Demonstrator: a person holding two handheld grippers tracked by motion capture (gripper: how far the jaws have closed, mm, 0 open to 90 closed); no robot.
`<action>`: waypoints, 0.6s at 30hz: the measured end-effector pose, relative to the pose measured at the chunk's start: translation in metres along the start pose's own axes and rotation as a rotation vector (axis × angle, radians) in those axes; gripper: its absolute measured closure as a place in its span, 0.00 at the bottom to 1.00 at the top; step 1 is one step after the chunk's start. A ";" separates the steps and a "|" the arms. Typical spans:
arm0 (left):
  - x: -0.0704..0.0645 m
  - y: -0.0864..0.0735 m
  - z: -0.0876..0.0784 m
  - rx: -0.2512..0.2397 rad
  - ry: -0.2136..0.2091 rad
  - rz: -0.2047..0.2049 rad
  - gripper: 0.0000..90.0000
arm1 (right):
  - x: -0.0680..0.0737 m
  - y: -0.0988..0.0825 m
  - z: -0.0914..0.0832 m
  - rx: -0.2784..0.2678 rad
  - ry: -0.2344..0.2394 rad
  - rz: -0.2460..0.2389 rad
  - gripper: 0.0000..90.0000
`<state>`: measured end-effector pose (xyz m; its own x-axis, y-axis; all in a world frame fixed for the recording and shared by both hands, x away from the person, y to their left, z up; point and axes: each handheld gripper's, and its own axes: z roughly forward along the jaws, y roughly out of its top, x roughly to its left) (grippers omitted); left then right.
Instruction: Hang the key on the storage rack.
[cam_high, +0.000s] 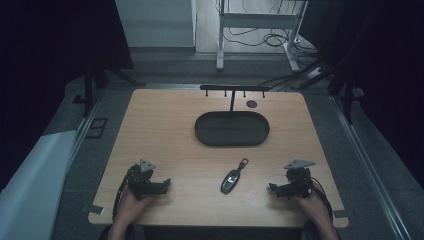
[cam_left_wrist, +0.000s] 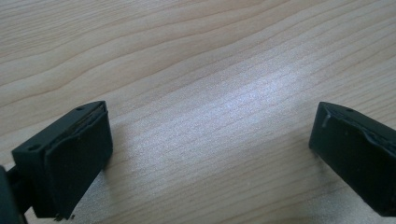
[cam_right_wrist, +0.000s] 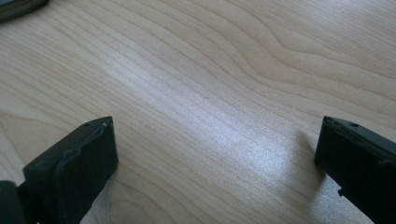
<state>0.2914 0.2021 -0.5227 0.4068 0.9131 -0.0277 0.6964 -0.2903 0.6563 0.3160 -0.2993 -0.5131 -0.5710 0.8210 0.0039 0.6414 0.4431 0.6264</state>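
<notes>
From the high view, your left gripper (cam_high: 167, 183) rests on the near left part of the wooden table (cam_high: 165, 125) and your right gripper (cam_high: 271, 188) on the near right part, each pointing inward toward the other. The key fob (cam_high: 232, 178) lies flat between them, apart from both, with its ring end toward the dark oval tray (cam_high: 232, 128) farther back at the middle; a hook rack (cam_high: 234, 88) stands behind the tray. In the left gripper view, your jaws stand wide apart over bare wood grain, nothing between them. In the right gripper view, your jaws are likewise spread wide with bare table between, and a dark edge of the key fob (cam_right_wrist: 18, 7) peeks in at the upper left corner.
</notes>
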 end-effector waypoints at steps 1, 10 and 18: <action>0.000 0.000 0.000 0.000 0.000 0.000 0.00 | 0.000 0.000 0.000 -0.003 0.000 0.000 0.00; 0.000 0.000 0.000 0.000 0.000 0.000 0.00 | -0.001 -0.001 0.000 -0.012 0.003 -0.004 0.00; 0.000 0.000 0.000 0.000 -0.001 0.002 0.00 | -0.001 0.001 0.000 0.005 0.007 -0.003 0.00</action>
<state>0.2916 0.2022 -0.5227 0.4084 0.9124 -0.0274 0.6959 -0.2918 0.6562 0.3173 -0.3002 -0.5124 -0.5761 0.8173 0.0073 0.6423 0.4472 0.6225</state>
